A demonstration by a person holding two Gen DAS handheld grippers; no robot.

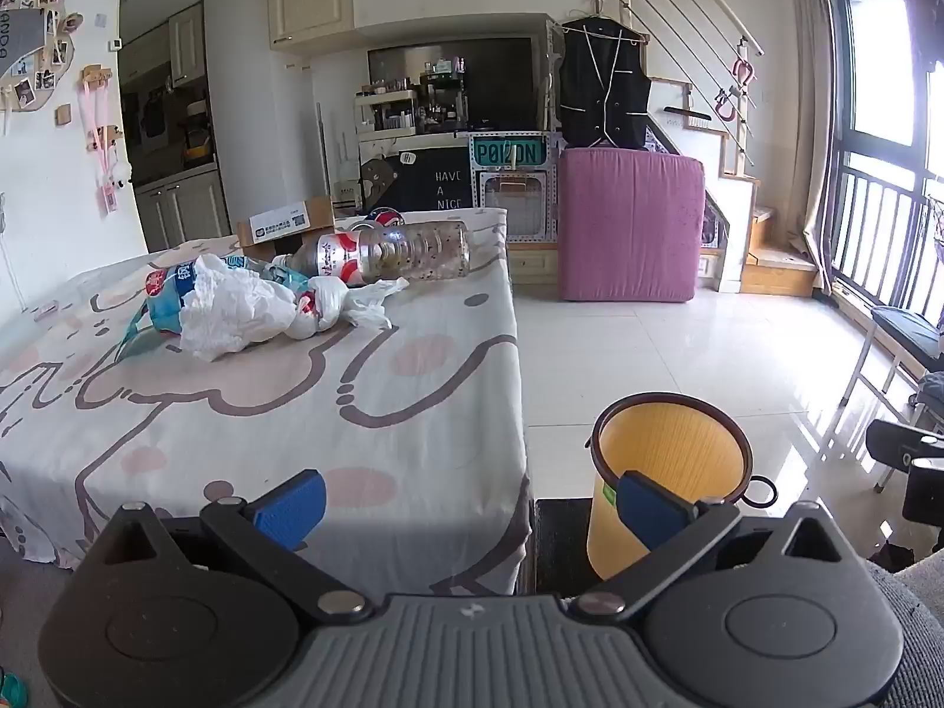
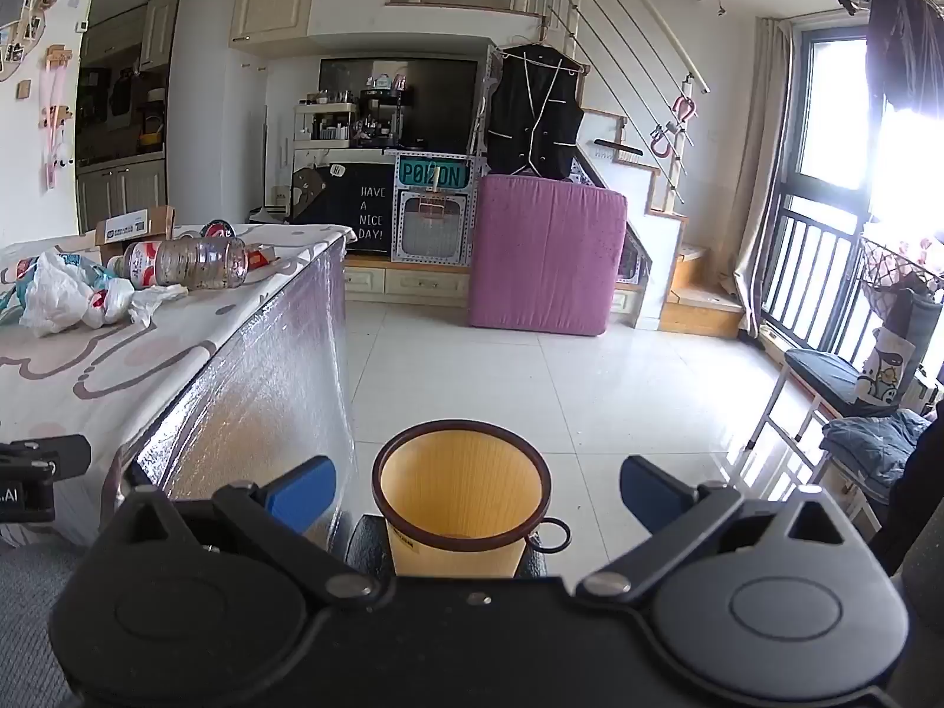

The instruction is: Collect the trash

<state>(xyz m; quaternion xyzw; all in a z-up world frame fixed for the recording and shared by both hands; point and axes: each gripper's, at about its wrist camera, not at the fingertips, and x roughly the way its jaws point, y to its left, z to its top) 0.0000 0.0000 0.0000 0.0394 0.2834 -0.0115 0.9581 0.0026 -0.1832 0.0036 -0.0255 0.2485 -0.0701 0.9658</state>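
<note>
A pile of trash lies on the table (image 1: 354, 389): a clear plastic bottle (image 1: 407, 251) on its side, a crumpled white bag (image 1: 236, 310), a blue wrapper (image 1: 168, 292). An orange bin (image 1: 666, 472) with a brown rim stands on the floor right of the table. My left gripper (image 1: 472, 507) is open and empty over the table's near edge. My right gripper (image 2: 478, 489) is open and empty, with the bin (image 2: 463, 489) between its fingers, a little beyond. The bottle (image 2: 189, 262) and white bag (image 2: 65, 298) lie far left in the right wrist view.
A cardboard box (image 1: 289, 224) and a can (image 1: 383, 218) sit at the table's far end. A pink padded block (image 1: 628, 230) stands across the white tiled floor. A chair (image 2: 826, 389) and a window railing are on the right.
</note>
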